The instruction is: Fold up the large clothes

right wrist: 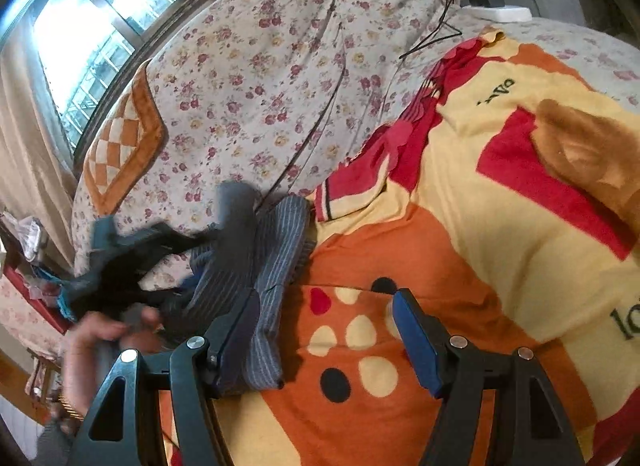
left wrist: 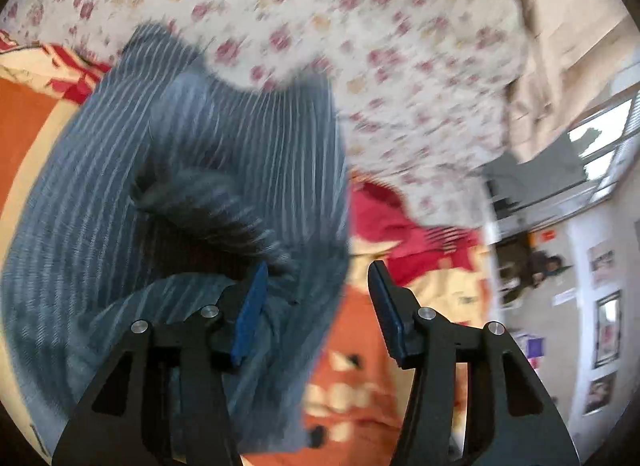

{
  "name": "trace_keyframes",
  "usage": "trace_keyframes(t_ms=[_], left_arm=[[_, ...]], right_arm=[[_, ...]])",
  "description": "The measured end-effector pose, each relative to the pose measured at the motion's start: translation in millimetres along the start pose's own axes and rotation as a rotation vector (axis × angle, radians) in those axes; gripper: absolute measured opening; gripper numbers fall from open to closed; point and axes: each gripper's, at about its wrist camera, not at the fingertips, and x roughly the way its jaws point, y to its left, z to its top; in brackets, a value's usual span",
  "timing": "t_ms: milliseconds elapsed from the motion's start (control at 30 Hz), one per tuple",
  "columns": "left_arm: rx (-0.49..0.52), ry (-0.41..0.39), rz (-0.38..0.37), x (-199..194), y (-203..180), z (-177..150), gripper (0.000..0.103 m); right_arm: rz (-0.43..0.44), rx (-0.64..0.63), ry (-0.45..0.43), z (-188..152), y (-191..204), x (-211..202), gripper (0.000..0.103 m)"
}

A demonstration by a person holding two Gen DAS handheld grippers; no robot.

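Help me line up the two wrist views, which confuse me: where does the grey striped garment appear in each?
Left wrist view: the grey striped garment fills the left and centre, draped past the left tool.
Right wrist view: it lies bunched at lower centre-left, by the right tool.
Shared landmark: the floral quilt, behind the garment in both.

Floral quilt (right wrist: pixel 256 77), orange cartoon blanket (right wrist: pixel 460 266), black hanger (right wrist: pixel 436 35), window (right wrist: pixel 84 53)
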Motion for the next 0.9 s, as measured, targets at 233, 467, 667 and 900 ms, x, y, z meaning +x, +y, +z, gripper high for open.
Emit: trace_keyframes(t_ms=[233,467,667,900], left_arm=[[0.062,-0.129,0.077,-66,21,8,0.061],[0.115,-0.004,0.087,-51,64,-32,0.06],[0.606,0.106,0.249,-46,24,-96,0.06],[0.641,0.006,0.194,-79,19,-94,0.06]], right_arm=[[-0.009,0.0,-0.007,0,2,0,0.067],[-0.022,-0.018,-0.004,-1,13,7,0.067],[-0.027,-0.025,-0.017,-1,23,13,0.067],[-0.052,-0.129,-0.01,-5,49,32,0.067]])
